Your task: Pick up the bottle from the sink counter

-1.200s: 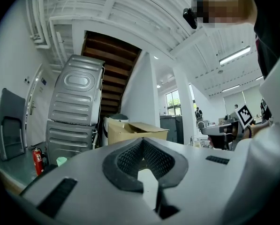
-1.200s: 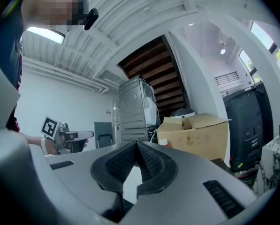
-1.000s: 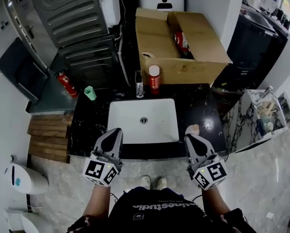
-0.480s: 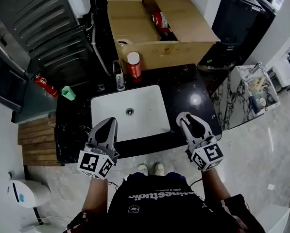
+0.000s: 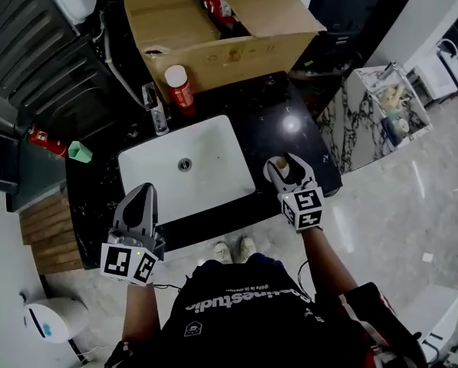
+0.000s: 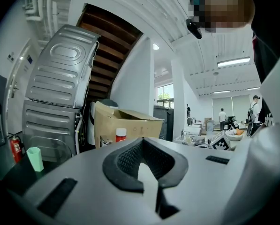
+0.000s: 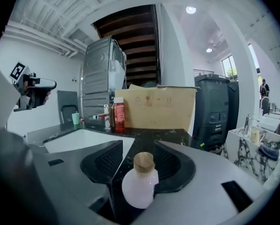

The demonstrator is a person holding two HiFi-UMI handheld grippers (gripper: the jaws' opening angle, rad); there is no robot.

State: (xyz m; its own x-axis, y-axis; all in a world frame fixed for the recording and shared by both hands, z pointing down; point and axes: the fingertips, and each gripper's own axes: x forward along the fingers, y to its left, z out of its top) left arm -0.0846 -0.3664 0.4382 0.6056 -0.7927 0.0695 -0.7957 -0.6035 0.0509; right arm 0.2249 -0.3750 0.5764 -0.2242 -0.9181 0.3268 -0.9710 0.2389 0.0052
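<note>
A small pale pink bottle [image 7: 140,185] with a cork stopper stands on the black sink counter [image 5: 290,121], at its front right near the edge. My right gripper [image 5: 281,170] has it between its jaws, which are opening; there is a gap on the left side and the pads do not press on it. In the head view the bottle [image 5: 282,164] shows just between the fingertips. My left gripper [image 5: 142,194] hovers over the counter's front left edge, shut and empty, with its jaw tips meeting in the left gripper view [image 6: 142,140].
A white sink basin [image 5: 213,156] fills the counter's middle, with a faucet [image 5: 153,107] and a red bottle [image 5: 179,87] behind it. A cardboard box [image 5: 213,21] stands at the back, a green cup [image 5: 79,152] at the left. A marble-patterned stand [image 5: 367,106] is on the right.
The head view has swung and the counter now lies tilted. My right gripper has moved forward and its jaws have opened around the small bottle. The left gripper stays shut.
</note>
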